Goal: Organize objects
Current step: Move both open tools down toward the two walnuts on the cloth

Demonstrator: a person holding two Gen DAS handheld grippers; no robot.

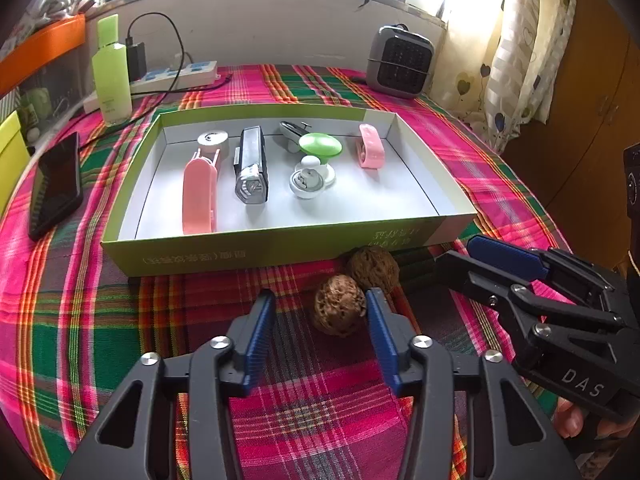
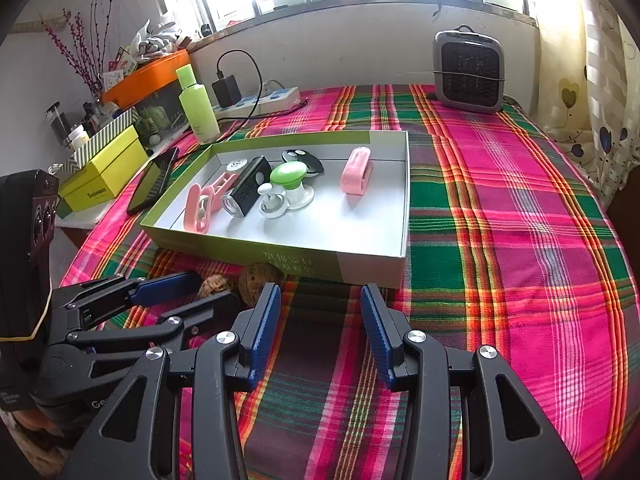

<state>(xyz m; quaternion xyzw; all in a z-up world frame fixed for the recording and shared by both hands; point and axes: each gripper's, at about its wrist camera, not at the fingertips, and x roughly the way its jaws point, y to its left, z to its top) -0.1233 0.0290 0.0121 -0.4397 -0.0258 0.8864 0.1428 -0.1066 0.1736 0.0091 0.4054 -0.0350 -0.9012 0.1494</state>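
Left wrist view: left gripper (image 1: 320, 312) jaws apart round near walnut (image 1: 339, 305), not clamped; hard, light, round, rolls easily—grip across middle. Right gripper (image 2: 320, 312) apart, empty.

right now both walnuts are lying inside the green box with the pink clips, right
Not quite: both walnuts lie outside the green box, on the plaid cloth by its near wall. The left wrist view shows it. The pink clips are inside.
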